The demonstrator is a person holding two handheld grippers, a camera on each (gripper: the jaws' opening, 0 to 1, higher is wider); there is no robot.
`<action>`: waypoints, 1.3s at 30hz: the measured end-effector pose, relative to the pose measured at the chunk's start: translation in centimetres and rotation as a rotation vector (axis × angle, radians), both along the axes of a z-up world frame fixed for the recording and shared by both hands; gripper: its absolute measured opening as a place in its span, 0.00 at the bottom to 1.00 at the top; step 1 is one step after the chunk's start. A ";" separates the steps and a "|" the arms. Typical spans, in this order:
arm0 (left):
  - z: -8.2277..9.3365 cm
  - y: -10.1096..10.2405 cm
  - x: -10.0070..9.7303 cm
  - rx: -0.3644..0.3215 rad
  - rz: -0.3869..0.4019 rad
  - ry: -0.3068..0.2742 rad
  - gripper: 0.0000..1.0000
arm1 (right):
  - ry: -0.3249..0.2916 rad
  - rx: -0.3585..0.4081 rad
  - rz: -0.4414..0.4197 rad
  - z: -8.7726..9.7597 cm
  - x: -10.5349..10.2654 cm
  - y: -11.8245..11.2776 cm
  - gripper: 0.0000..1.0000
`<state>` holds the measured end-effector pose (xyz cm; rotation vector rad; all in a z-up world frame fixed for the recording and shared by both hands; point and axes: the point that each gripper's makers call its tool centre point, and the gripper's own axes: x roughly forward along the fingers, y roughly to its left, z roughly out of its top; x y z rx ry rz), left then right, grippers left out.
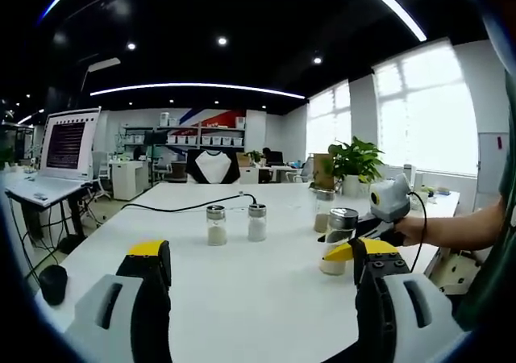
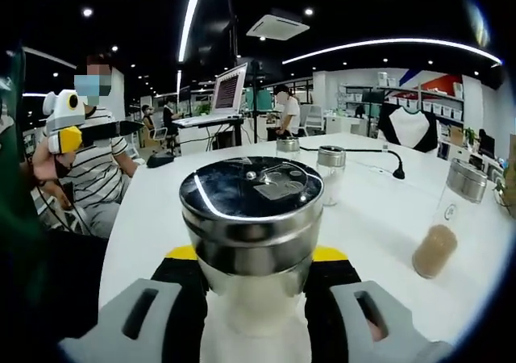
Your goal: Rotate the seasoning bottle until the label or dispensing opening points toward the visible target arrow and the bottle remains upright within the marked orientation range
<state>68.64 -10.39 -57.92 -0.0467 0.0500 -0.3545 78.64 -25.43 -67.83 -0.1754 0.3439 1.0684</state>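
Starting with the biggest thing, we see a white table [image 1: 266, 282] running across both views, office desks and shelves far behind it. On a far-left desk in the left gripper view stands a monitor [image 1: 68, 143], and a potted plant [image 1: 355, 163] sits at the far right edge of the table. A black cable [image 1: 181, 207] trails across the far part of the tabletop.

We read the left gripper [image 1: 258, 262] as open: its yellow-tipped jaws stand wide apart over bare table, nothing between them. We see the right gripper [image 2: 256, 266] closed on the seasoning bottle [image 2: 251, 218], jaws pressed to both sides of the glass just below the steel cap. The bottle stands upright, white powder inside, dispensing flap on the cap top facing the camera. In the left gripper view we see the same bottle [image 1: 339, 242] at near right, with the right gripper [image 1: 379, 222] on it and a person's hand behind.

Two small shakers [image 1: 235, 223] stand side by side mid-table, just apart. Another jar with brown powder [image 2: 442, 230] stands to the right in the right gripper view, tilted by the lens. We cannot make out any arrow mark.
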 end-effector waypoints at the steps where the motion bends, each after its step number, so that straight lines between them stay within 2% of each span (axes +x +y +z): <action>1: 0.0 0.0 0.0 0.000 -0.001 0.000 0.99 | 0.001 -0.003 -0.005 0.0 0.0 0.0 0.45; 10: 0.8 -0.3 0.1 -0.021 -0.011 -0.029 1.00 | 0.004 -0.024 -0.067 -0.2 0.2 -0.1 0.45; 18: 0.6 -1.1 0.2 0.014 -0.043 -0.024 1.00 | 0.009 -0.026 -0.127 -0.2 0.2 -0.3 0.45; 22: 0.3 -1.1 0.3 0.005 -0.042 -0.009 1.00 | 0.015 -0.029 -0.159 -0.2 0.1 -0.4 0.45; 25: 0.2 -0.9 0.4 -0.014 -0.034 0.004 1.00 | 0.021 -0.037 -0.205 -0.2 0.2 -0.5 0.45; 39: 0.3 -0.9 0.4 -0.016 -0.025 0.006 1.00 | 0.034 -0.039 -0.388 -0.3 0.7 -1.2 0.45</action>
